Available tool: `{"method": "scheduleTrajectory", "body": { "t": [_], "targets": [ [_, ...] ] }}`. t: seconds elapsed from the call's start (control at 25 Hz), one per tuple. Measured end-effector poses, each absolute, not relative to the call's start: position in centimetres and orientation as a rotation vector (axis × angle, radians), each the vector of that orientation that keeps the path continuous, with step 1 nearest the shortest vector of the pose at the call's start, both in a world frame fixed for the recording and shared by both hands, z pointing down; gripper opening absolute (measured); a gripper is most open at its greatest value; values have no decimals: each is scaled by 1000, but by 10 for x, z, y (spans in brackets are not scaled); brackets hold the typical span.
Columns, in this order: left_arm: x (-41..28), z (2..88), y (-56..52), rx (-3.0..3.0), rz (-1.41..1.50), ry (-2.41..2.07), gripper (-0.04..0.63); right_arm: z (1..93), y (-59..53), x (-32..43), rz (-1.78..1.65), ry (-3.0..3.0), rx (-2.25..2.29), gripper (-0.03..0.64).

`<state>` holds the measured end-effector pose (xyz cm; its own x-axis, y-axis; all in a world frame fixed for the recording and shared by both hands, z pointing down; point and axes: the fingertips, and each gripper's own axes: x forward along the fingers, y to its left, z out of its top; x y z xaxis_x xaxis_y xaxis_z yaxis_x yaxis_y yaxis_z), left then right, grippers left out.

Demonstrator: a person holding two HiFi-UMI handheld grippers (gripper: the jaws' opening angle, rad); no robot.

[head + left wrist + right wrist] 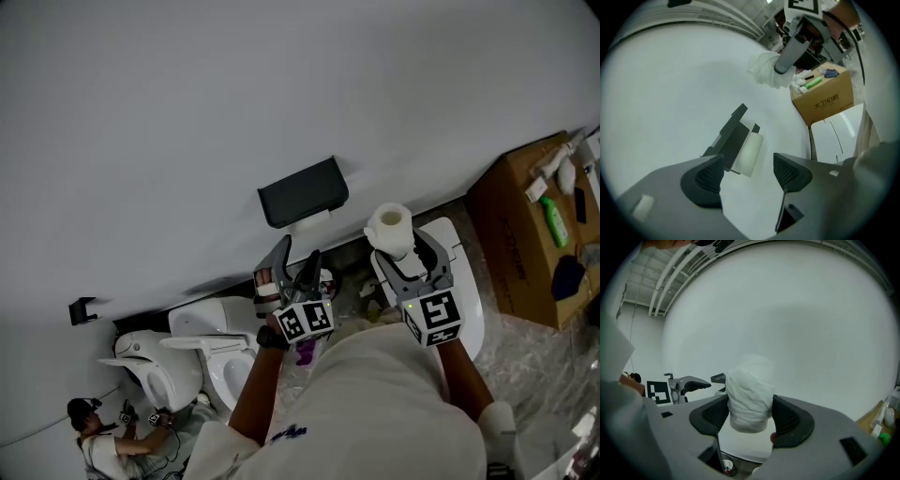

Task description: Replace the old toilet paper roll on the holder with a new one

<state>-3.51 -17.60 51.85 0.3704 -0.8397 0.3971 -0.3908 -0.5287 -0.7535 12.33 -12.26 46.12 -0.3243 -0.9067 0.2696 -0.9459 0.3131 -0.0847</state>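
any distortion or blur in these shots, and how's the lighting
Head view: dim, even light, no glare, scene tilted. Left gripper view: fisheye, black corners, straight lines bowed; the holder is fairly sharp. Right gripper view: same fisheye; the paper roll, close up, is soft at its top.

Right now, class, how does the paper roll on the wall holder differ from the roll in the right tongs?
The holder roll looks slim and lies sideways under the black holder; the held roll is fat and stands upright. The holder roll hangs untouched; the held roll is clamped in the right tongs. Both are white paper.
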Motion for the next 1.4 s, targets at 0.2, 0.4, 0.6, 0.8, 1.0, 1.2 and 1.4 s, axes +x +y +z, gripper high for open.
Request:
{"method": "scheduleTrajectory", "body": {
  "t": [0.2,0.4,0.6,0.8,1.0,1.2,1.4],
  "targets": [
    [-28,530,-186,-2022,-1157,987,334,462,-124,130,339,-2378,1740,288],
    [-18,536,-196,-1923,-1204,923,333,465,-126,130,345,-2370,1733,288],
    [-16,536,-206,-1763,-1232,879,327,468,-127,125,342,-2375,1705,288],
    [-13,542,-212,-1686,-1246,863,308,471,-126,131,343,-2359,1695,288],
    [-12,545,-219,-1668,-1250,867,305,471,-128,128,345,-2358,1675,288],
    [-9,550,-226,-1664,-1249,867,302,472,-129,129,347,-2353,1673,288],
    [-5,549,-227,-1652,-1226,878,276,475,-132,131,358,-2350,1675,288]
  ]
}}
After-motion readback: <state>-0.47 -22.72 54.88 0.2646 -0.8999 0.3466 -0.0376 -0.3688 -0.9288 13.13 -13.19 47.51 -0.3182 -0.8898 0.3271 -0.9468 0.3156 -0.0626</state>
